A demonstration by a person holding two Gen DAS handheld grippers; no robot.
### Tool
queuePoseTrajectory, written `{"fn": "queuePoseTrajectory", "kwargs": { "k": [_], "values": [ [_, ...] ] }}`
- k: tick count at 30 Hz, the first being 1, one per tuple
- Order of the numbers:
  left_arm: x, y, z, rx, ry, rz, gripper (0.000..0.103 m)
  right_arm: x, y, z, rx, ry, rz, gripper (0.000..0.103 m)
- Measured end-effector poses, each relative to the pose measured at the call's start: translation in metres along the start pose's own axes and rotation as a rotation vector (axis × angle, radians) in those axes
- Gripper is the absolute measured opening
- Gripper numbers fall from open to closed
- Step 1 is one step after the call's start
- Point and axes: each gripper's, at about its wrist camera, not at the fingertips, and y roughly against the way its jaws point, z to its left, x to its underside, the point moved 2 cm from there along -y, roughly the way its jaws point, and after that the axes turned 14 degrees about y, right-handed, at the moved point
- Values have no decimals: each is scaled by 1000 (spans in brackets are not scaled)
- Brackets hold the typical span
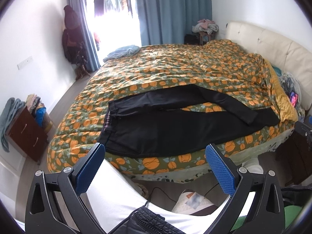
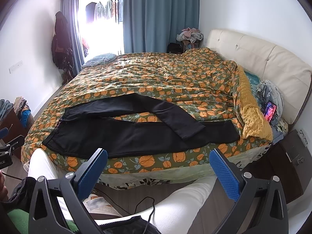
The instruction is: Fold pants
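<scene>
Along the near edge of the bed [image 2: 136, 167], black pants [image 2: 120, 136] lie unfolded; left gripper [image 1: 155, 165] and right gripper [image 2: 159, 167] hover spread, empty, ready to reach.

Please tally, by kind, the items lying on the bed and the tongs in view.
Black pants: 1
Striped blue pillow: 1
Phone: 1
Tongs: 2, left tongs and right tongs, both open and empty
Total: 5
</scene>
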Motion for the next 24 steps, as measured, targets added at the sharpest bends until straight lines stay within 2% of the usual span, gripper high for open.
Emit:
{"fn": "queuePoseTrajectory", "kwargs": {
  "k": [5,10,24],
  "values": [
    [7,7,-8,2,-31,-3,103,-1,4,8,-8,20,-16,103],
    [7,17,-4,3,-3,-23,103,-1,13,11,-4,44,-40,103],
    [10,16,-2,-5,8,-29,103,1,11,12,-8,43,-24,103]
  ]
}}
